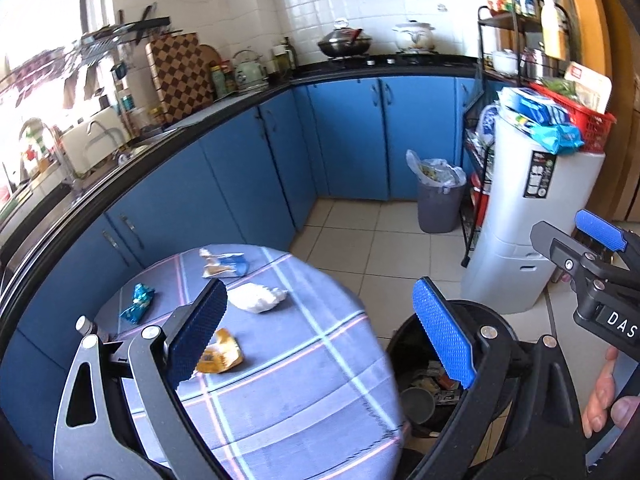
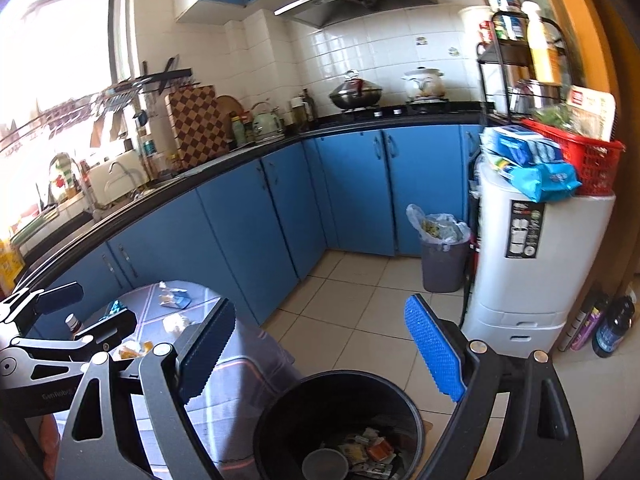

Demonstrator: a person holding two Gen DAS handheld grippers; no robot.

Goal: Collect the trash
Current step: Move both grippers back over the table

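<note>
Both our claws hang wide and hold nothing: the left claw (image 1: pixel 320 332) over the tabletop (image 1: pixel 304 400), the right claw (image 2: pixel 320 344) over the black bin (image 2: pixel 280 412). We should pick one wrapper, come down straight, pinch its middle, then lift it to the bin beside the tabletop's right edge. We count four pieces: a yellow wrapper (image 1: pixel 222 354) at the near edge, a white wad (image 1: pixel 260 297), a blue wrapper (image 1: pixel 138 303), and a torn packet (image 1: pixel 224 264) at the far edge.
</note>
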